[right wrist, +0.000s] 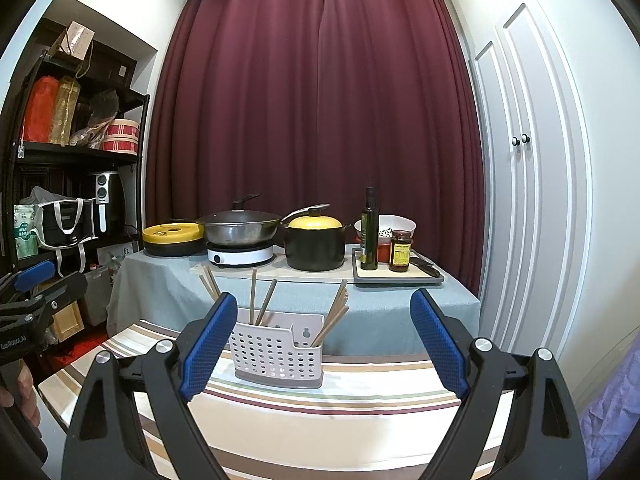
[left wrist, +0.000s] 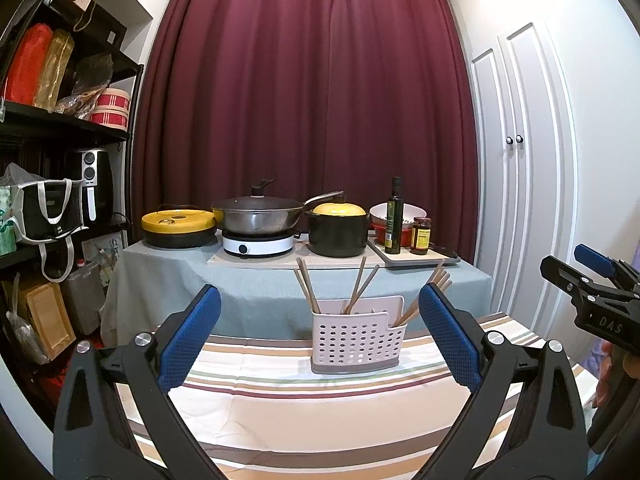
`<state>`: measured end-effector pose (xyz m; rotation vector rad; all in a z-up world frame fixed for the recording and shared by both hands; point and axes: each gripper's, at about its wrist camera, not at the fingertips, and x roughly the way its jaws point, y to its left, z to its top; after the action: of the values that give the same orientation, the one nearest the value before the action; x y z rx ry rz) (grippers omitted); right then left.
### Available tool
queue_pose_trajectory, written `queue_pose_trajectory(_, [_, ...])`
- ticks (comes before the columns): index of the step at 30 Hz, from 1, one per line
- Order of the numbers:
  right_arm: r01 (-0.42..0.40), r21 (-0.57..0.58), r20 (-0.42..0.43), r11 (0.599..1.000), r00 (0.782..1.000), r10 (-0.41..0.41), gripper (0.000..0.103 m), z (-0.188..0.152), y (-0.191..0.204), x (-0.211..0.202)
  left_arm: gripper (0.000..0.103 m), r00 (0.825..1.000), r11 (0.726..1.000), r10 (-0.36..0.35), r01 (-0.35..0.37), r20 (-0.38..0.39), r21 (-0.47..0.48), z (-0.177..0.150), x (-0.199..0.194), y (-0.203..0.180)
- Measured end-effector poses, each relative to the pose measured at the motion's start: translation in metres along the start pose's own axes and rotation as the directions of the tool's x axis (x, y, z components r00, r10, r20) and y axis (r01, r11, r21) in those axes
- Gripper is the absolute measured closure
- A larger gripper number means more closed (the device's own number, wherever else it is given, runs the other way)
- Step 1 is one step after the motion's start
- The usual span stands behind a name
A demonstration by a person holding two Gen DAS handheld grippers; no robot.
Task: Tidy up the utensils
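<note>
My left gripper (left wrist: 320, 344): black plastic arms, blue textured finger pads (left wrist: 192, 340), silver round screws at the pivots. My right gripper (right wrist: 324, 344): same build; its side carries white "DAS" lettering in the left view. The left unit's body reads "GenRobot.AI".

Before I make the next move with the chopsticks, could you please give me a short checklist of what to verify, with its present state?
1. Left gripper open and holding nothing: ok.
2. Right gripper open and holding nothing: ok.
3. Utensil holder upright on the striped tablecloth: ok.
4. Chopsticks all gathered in one compartment: not ok; they lean apart in several groups across the holder.
5. Clear path between the fingers and the holder: ok; only bare cloth lies in front.
6. Exact number of chopsticks: cannot tell; some overlap at the right end.
</note>
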<state>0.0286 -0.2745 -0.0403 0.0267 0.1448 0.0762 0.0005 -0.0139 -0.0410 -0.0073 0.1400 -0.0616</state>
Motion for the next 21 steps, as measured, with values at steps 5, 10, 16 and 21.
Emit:
queue_pose_trajectory(5, [0.001, 0.000, 0.001, 1.000, 1.000, -0.001, 0.017, 0.000, 0.000, 0.000, 0.004, 1.000, 1.000, 0.014, -0.014, 0.010, 0.014, 0.001, -0.003, -0.004])
queue_pose_trajectory(10, [0.000, 0.001, 0.000, 1.000, 1.000, 0.000, 0.017, -0.001, 0.000, 0.001, 0.004, 1.000, 0.999, 0.006, -0.006, 0.007, 0.040, 0.002, -0.001, -0.009])
queue_pose_trajectory(16, [-0.001, -0.003, -0.009, 1.000, 1.000, 0.001, 0.017, -0.001, -0.001, 0.000, 0.004, 1.000, 1.000, -0.010, 0.010, -0.021, 0.026, -0.001, 0.005, -0.010])
queue_pose_trajectory(21, [0.001, 0.001, -0.020, 1.000, 1.000, -0.001, 0.017, -0.002, -0.003, 0.005, 0.004, 1.000, 1.000, 0.005, -0.005, -0.023, -0.001, -0.003, 0.008, -0.007])
